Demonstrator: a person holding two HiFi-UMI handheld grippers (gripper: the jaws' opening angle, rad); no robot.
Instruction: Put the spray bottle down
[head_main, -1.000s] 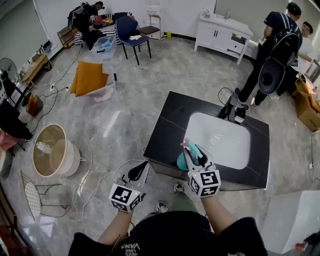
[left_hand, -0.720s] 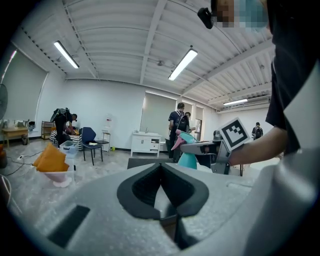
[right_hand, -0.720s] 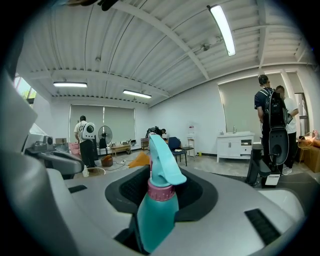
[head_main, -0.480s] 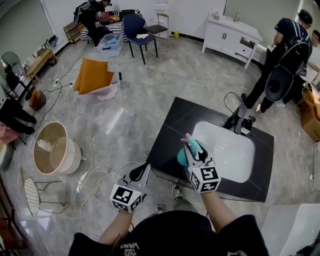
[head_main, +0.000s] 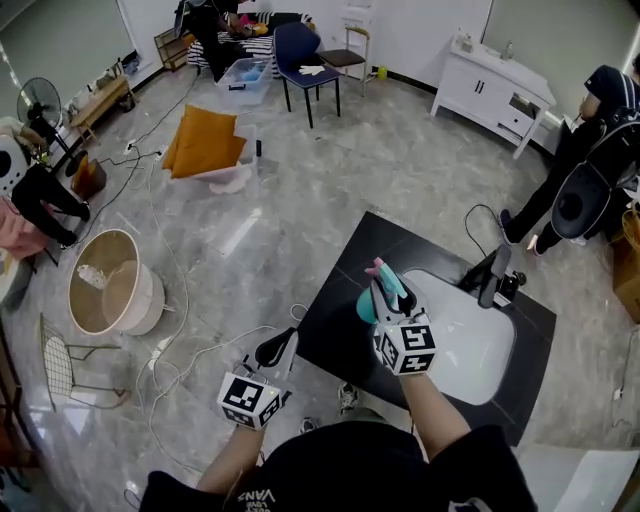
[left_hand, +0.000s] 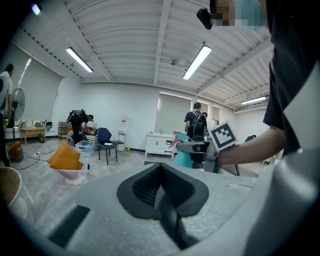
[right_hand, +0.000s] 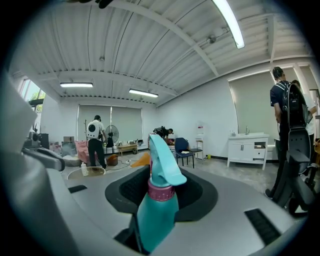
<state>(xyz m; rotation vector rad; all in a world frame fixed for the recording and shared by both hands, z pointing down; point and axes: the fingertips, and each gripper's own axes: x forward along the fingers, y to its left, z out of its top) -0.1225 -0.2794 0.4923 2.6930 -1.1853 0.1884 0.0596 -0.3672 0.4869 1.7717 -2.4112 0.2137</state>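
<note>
Above the counter (head_main: 335, 315), right gripper (head_main: 390, 295) jaws gripping spray bottle (right_hand: 156, 212), left gripper (head_main: 278, 350) jaws seemingly together, empty.

black countertop (head_main: 335, 318) free left of sink (head_main: 470, 335), faucet (head_main: 494, 274) at its far edge

White lettering on the wearer's black shirt (head_main: 258, 497), at 6 o'clock in the head view, stands upside down to the camera and seems to read "VANS". A smaller line beside it is too small to make out. Black-and-white square code markers cover the cube at 7 o'clock (head_main: 250, 397) and the cube at 5 o'clock (head_main: 407, 348). Their patterns are sharp, but they cannot be read as words.
</note>
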